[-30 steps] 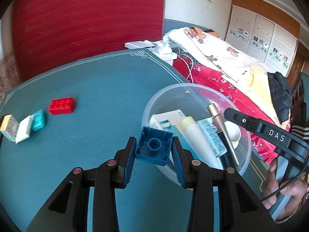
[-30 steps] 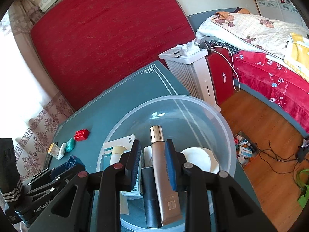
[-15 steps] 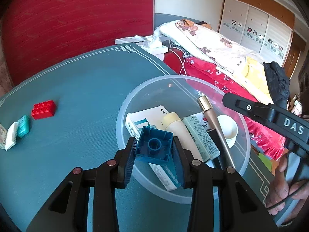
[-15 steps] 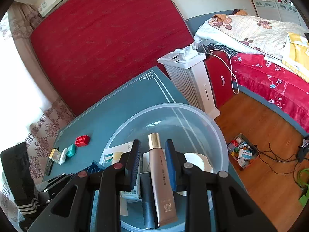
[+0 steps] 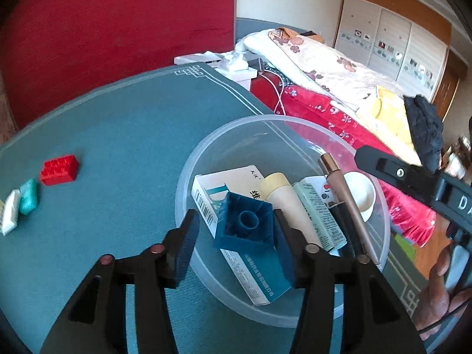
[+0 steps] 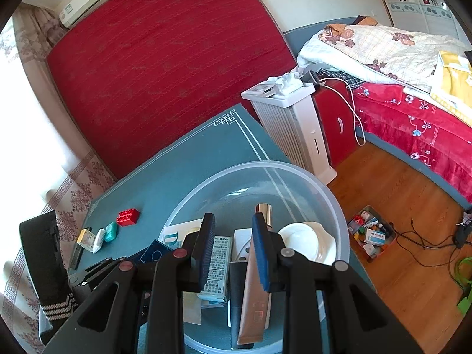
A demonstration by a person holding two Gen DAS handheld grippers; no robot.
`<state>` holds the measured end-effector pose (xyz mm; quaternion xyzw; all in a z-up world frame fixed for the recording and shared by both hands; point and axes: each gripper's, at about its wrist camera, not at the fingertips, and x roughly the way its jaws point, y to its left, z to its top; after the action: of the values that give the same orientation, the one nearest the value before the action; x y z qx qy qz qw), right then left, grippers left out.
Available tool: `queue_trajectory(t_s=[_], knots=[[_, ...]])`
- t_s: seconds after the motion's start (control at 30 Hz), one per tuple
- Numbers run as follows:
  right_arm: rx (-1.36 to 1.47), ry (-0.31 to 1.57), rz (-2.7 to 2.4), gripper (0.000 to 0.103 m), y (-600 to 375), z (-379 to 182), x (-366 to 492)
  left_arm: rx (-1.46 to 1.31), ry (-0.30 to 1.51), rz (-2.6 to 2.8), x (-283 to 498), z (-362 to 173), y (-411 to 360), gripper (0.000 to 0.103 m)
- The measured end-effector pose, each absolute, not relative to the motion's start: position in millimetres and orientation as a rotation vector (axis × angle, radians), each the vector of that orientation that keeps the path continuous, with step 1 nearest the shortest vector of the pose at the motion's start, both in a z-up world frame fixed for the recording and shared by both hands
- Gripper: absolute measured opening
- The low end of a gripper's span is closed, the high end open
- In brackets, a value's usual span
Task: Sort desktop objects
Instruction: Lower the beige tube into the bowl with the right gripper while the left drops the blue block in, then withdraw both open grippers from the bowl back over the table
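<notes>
Left wrist view. Left gripper [image 5: 233,236] — jaws have just been opening; they stand apart above the near rim of the clear plastic bowl [image 5: 295,124]. The blue building block [image 5: 246,225], hollow underside up, lies between them: the left pad is clear of it, the block sits close against the right pad, and it tilts over the white-and-teal carton [image 5: 236,215] in the bowl. Whether it already rests on the carton cannot be told. Also in the bowl: a cream tube [image 5: 283,197], a pale green printed box [image 5: 318,215], a rose-gold cosmetic stick [image 5: 345,197], a small white dish [image 5: 361,194]. On the teal table [image 5: 132,135], well left of the bowl: a red building block [image 5: 60,169], a teal packet [image 5: 28,196] and a white packet [image 5: 10,215] just beside it. At the right edge, part of the right gripper's black body, and a hand [image 5: 439,295].

Right wrist view. Right gripper [image 6: 233,242] — jaws drawn nearly together, nothing between the pads; it hangs above the bowl [image 6: 324,188], with the printed box [image 6: 218,265] and cosmetic stick [image 6: 256,289] seen beneath. White dish [image 6: 306,244] to the right inside the bowl. The blue block [image 6: 156,253] shows at the bowl's left rim, with the left gripper's body below it. Red block [image 6: 127,216] and the packets lie further left on the table [image 6: 188,159]. A white heater [image 6: 292,124] stands beyond the table's corner.
</notes>
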<state>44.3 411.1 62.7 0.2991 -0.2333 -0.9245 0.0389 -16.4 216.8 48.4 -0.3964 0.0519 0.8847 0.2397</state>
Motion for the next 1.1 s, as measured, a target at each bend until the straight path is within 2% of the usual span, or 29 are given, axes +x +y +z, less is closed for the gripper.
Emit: queue_trajectory(t_s=[0.2, 0.63, 0.77, 1.1], knots=[[0.928, -0.705, -2.824, 0.029, 408, 61, 45, -1.068, 0.035, 2.392, -11, 54, 203, 0.066], [0.954, -0.680, -2.808, 0.029, 394, 56, 46, -1.027, 0.087, 2.476, 4, 60, 183, 0.066], [0.966, -0.677, -2.808, 0.040, 388, 53, 48, -0.994, 0.103, 2.499, 8, 64, 176, 0.066], [0.987, -0.674, -2.811, 0.042, 377, 51, 57, -0.985, 0.127, 2.542, 13, 62, 159, 0.066]])
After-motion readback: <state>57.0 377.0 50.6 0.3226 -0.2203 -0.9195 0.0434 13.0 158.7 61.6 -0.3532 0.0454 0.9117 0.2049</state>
